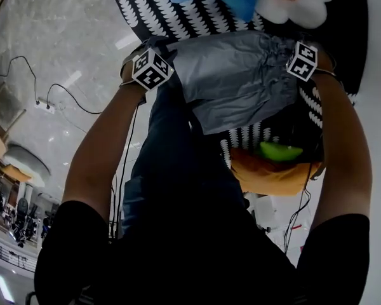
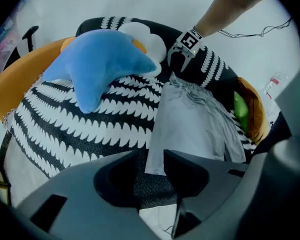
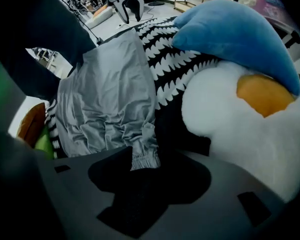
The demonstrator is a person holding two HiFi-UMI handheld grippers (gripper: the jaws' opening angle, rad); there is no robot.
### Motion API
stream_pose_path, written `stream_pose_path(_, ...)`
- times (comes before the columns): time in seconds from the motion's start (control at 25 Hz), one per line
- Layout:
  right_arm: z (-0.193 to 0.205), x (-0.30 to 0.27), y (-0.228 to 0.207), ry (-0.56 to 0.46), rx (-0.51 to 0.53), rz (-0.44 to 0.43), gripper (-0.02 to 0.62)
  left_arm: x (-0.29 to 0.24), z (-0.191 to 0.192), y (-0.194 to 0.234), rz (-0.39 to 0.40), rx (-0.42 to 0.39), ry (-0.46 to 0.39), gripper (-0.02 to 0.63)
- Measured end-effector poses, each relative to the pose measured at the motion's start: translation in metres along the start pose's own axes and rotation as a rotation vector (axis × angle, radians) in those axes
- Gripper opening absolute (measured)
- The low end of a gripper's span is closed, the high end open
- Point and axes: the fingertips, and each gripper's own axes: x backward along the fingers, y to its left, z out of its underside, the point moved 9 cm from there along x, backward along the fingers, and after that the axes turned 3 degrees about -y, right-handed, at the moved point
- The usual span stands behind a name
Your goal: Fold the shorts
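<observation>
The grey shorts lie folded on a black-and-white patterned cover. My left gripper is at their left end and my right gripper at their right end. In the left gripper view the jaws stand apart with a hem corner of the shorts loose between them. In the right gripper view the jaws are wider than the gathered waistband corner of the shorts that lies between them. Each gripper shows far off in the other's view: the right gripper and the left gripper.
A blue star-shaped cushion and a white plush with an orange patch rest on the cover beyond the shorts. An orange cushion with a green part lies at the near edge. Cables run over the pale floor at the left.
</observation>
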Motion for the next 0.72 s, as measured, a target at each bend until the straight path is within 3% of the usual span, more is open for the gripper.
stream_pose_path(0.32,0.01,-0.025,-0.006,0.081,0.126,-0.03,0.213,-0.034,0.019,-0.002,0.004,-0.045,0.141,0.153)
stream_pose_path(0.4,0.006,-0.034,-0.011,0.114,0.153,-0.015,0.212,-0.036,0.018,-0.002,-0.014,-0.057,0.147,0.12)
stream_pose_path(0.48,0.005,-0.04,-0.005,0.149,0.158,-0.02,0.204,-0.034,0.019,-0.009,-0.022,-0.068,0.141,0.046)
stream_pose_path(0.72,0.001,-0.04,-0.017,0.167,0.136,-0.077,0.116,-0.024,0.019,-0.008,-0.009,-0.095,0.12,0.023)
